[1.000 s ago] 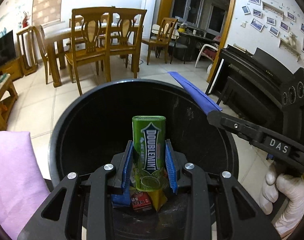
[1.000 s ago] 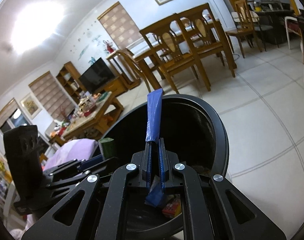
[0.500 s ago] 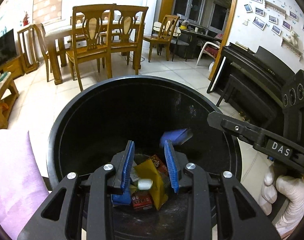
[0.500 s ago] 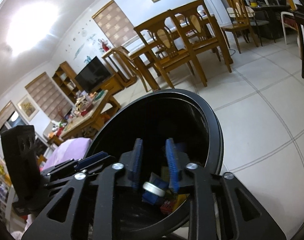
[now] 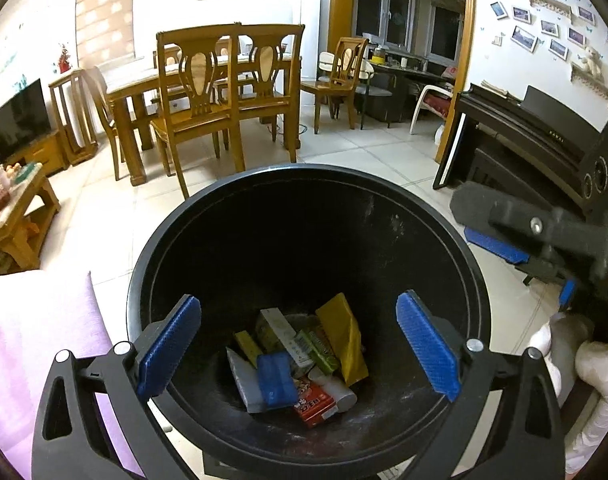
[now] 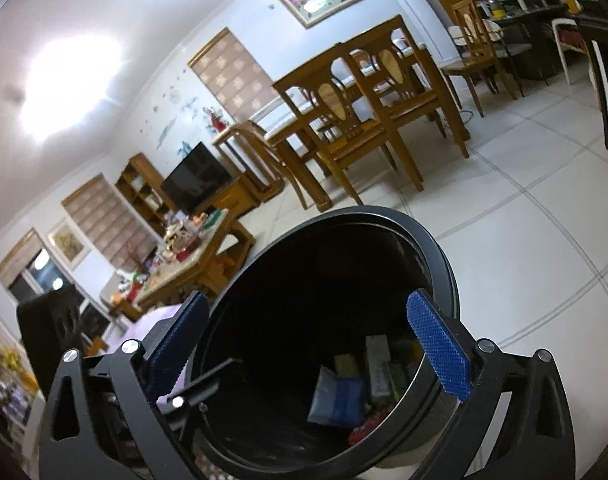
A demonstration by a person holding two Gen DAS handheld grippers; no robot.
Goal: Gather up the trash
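One black bin (image 5: 456,240), one blue packet (image 5: 276,378), one yellow wrapper (image 5: 344,336), one red pack (image 5: 316,402), one green gum pack (image 5: 318,350), perhaps nine pieces of trash in all, two wide-open grippers, left (image 5: 300,344) and right (image 6: 308,344), one gloved hand (image 5: 584,364), one piano (image 5: 544,136), one television (image 5: 18,118), four chairs or so.

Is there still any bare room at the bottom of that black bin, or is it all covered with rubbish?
The bin floor is crowded at its middle: blue packet, yellow wrapper, red packet. A bare band rings the pile, widest between the blue packet and the left wall. Both claws, left and right, are open and empty.
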